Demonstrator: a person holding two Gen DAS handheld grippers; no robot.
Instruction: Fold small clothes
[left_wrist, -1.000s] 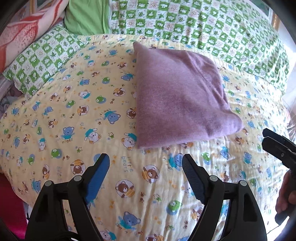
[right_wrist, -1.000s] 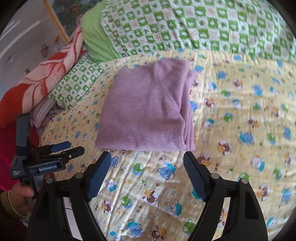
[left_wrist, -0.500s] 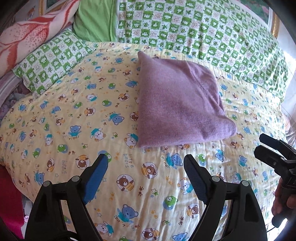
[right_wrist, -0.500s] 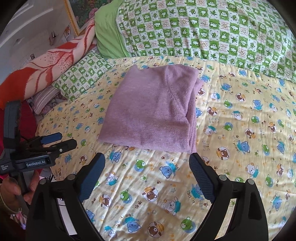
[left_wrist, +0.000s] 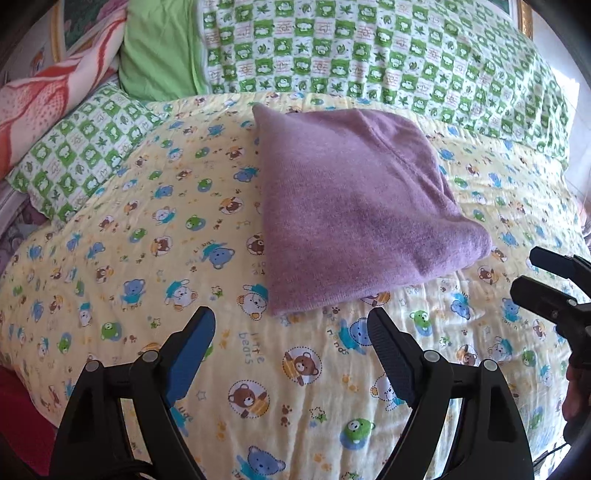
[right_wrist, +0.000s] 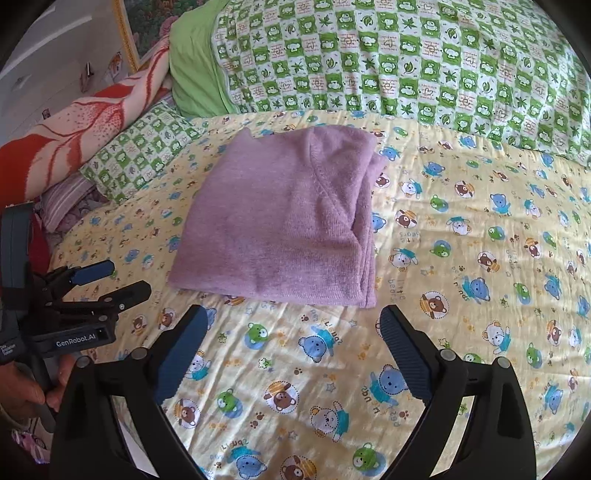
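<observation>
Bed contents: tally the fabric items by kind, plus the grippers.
Folded purple garment: 1
Yellow bear-print quilt: 1
Green checked bedding: 2, a large piece and a small pillow
Plain green pillow: 1
Red-and-pink blanket: 1
Grippers: 2, left gripper and right gripper, both open and empty
Total: 8

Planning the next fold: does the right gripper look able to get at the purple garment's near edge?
Probably yes. The right gripper is open and empty, and only bare bedspread lies between it and the purple garment.
</observation>
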